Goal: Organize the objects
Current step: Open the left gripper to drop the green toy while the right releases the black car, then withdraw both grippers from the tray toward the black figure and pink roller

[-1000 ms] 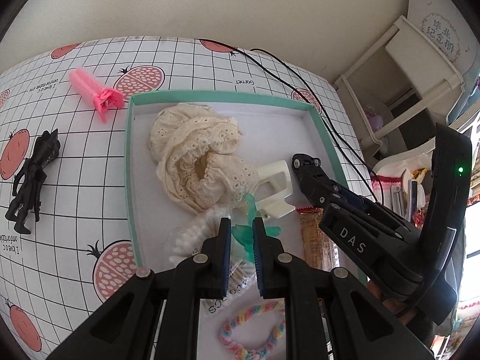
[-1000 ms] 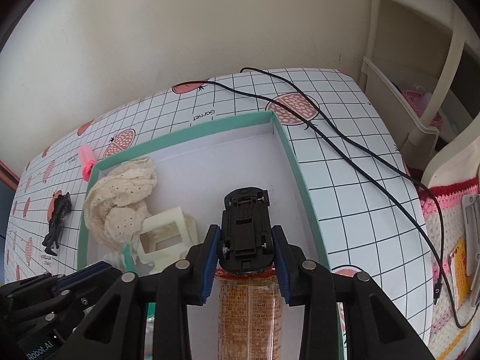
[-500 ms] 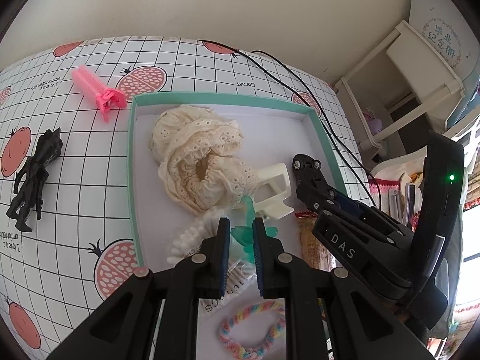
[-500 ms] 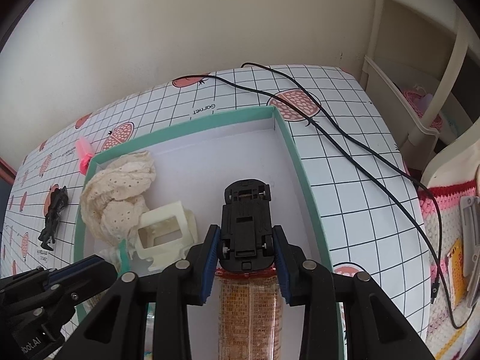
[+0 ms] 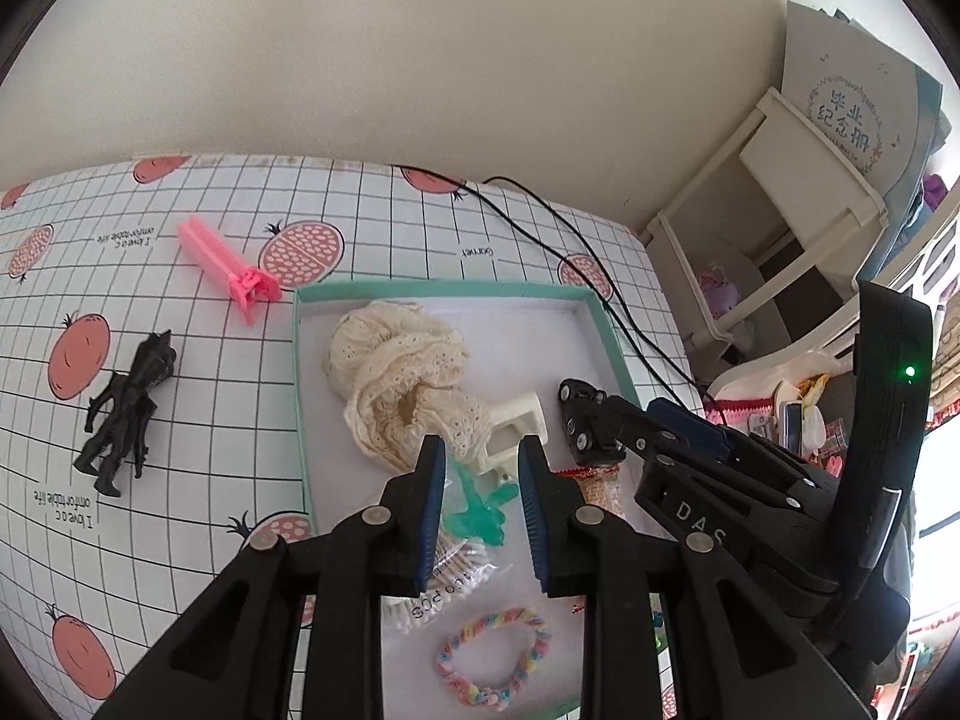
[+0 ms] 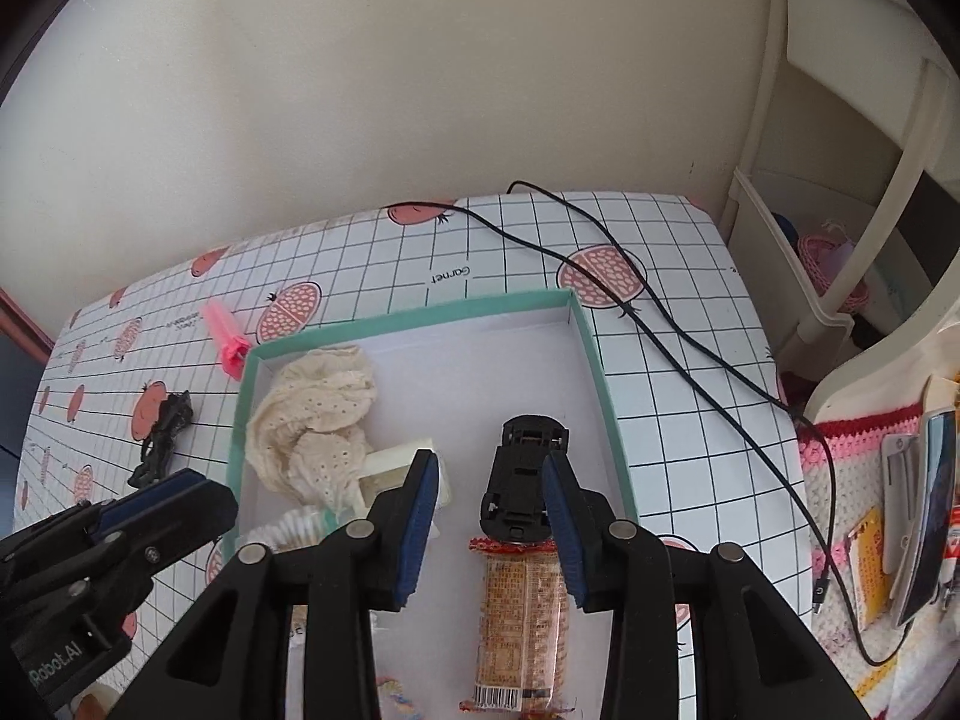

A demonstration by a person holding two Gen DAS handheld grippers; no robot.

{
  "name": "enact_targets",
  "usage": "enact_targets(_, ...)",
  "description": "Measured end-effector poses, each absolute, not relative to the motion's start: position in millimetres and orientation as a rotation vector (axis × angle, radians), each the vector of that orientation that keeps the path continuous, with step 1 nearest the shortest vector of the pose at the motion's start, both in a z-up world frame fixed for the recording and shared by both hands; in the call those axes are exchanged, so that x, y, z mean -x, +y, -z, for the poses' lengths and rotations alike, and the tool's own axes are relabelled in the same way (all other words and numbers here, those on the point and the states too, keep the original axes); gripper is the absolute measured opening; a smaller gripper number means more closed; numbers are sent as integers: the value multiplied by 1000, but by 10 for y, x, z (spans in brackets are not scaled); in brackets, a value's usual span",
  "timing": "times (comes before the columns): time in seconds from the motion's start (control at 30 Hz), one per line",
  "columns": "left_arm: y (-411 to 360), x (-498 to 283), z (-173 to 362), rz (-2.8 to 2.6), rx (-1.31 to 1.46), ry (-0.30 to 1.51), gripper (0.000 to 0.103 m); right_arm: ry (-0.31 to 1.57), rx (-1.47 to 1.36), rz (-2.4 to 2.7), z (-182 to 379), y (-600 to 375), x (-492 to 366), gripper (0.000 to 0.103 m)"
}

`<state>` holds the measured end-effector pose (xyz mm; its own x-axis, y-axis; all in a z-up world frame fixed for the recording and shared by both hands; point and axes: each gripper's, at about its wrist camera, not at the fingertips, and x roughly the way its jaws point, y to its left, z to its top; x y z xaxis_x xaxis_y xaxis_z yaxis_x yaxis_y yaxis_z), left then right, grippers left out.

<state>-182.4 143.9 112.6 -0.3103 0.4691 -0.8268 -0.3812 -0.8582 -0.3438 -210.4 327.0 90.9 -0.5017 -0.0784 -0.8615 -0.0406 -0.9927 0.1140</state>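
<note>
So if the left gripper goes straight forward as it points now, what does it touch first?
Probably the green plastic toy lying in the box between the open left gripper fingers; the cream lace cloth comes behind. Depth is uncertain.

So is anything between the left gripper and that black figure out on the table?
Yes. The left gripper is open over the box, above a green toy. The box's green left wall lies between it and the black figure; beyond the wall, only bare tablecloth.

The box's [image 6: 591,354] far right corner lies bare; cream lace cloth [image 6: 312,414], black toy car [image 6: 525,474] and snack packet [image 6: 522,618] crowd the near half.
</note>
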Motion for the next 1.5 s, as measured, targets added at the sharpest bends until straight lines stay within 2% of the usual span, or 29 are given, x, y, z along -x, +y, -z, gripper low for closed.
enact_targets(0.43,1129,1876,-1433,-2399,1325,-90,27,-106,-1588,2682,-1187,3173,2006,40)
enact_targets(0.53,1088,1893,-1414,-2420,1335,-88,36,-94,-1604,2672,-1151,3151,2015,40)
enact_targets(0.77,1022,1932,-1345,-2447,1366,-91,54,-86,-1621,2658,-1097,3131,2025,63)
enact_targets(0.83,1004,1946,-1326,-2455,1375,-93,58,-78,-1620,2655,-1095,3120,2029,65)
enact_targets(0.9,978,1958,-1316,-2461,1381,-98,66,-77,-1620,2651,-1091,3110,2036,70)
enact_targets(1.03,932,1976,-1306,-2475,1389,-107,73,-55,-1623,2639,-1074,3071,2038,74)
enact_targets(1.1,916,1990,-1297,-2481,1394,-104,78,-53,-1622,2637,-1068,3062,2042,82)
enact_targets(1.3,866,2013,-1271,-2499,1400,-107,86,-55,-1626,2633,-1056,3056,2050,85)
enact_targets(1.4,856,2020,-1255,-2495,1401,-106,90,-55,-1625,2636,-1048,3061,2057,99)
enact_targets(1.5,860,2022,-1251,-2506,1387,-96,96,-52,-1618,2637,-1051,3057,2056,101)
